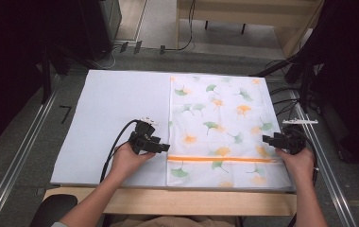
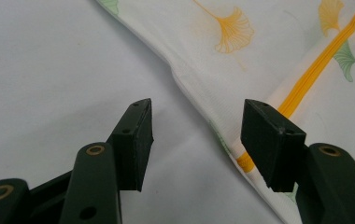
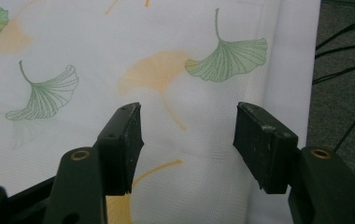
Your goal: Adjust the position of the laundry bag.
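Note:
A white cloth [image 1: 217, 123] printed with green and orange ginkgo leaves lies flat on the right half of the white table cover [image 1: 116, 109]. An orange stripe [image 1: 215, 159] crosses it near the front. My left gripper [image 1: 166, 147] is at the cloth's left edge by that stripe. In the left gripper view the gripper [image 2: 196, 126] is open, its jaws either side of the cloth's edge [image 2: 269, 42] and stripe [image 2: 315, 70]. My right gripper [image 1: 266, 138] hovers at the cloth's right edge, and its own view shows it open [image 3: 188, 135] over the printed cloth [image 3: 119, 56], holding nothing.
The left half of the white cover [image 2: 49, 70] is bare. A wooden table edge [image 1: 192, 201] runs along the front. Metal rails [image 1: 21, 156] flank the table. Black cables [image 3: 348, 42] lie on the grey floor past the right edge, and dark stands [image 1: 305, 75] rise there.

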